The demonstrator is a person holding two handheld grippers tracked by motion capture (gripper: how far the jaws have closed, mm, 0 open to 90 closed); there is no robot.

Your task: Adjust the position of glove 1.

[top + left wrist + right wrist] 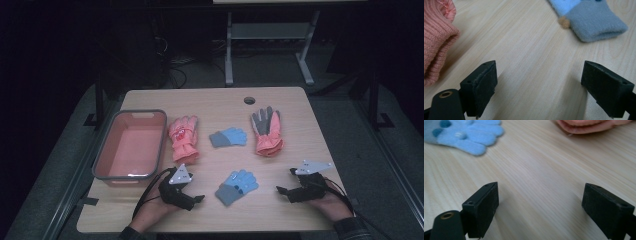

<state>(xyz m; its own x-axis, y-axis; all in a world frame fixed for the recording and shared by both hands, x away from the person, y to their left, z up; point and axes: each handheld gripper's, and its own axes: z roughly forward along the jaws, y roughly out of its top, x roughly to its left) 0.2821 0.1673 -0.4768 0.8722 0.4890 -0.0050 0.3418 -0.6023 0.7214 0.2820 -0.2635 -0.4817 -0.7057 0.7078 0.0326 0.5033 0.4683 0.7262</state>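
Looking down from the high view: left gripper (194, 198) and right gripper (285, 181) rest on the table (280, 215), flanking the near blue glove (236, 186). Left gripper view: jaws spread, empty, pink glove cuff (436, 47) at left. Right gripper view: jaws apart, nothing held, blue glove fingers (466, 135) ahead.

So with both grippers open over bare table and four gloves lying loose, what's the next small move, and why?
Probably ease the left gripper forward to the near blue glove: its grey cuff lies just ahead of the open fingers, and the pink bin waits empty.
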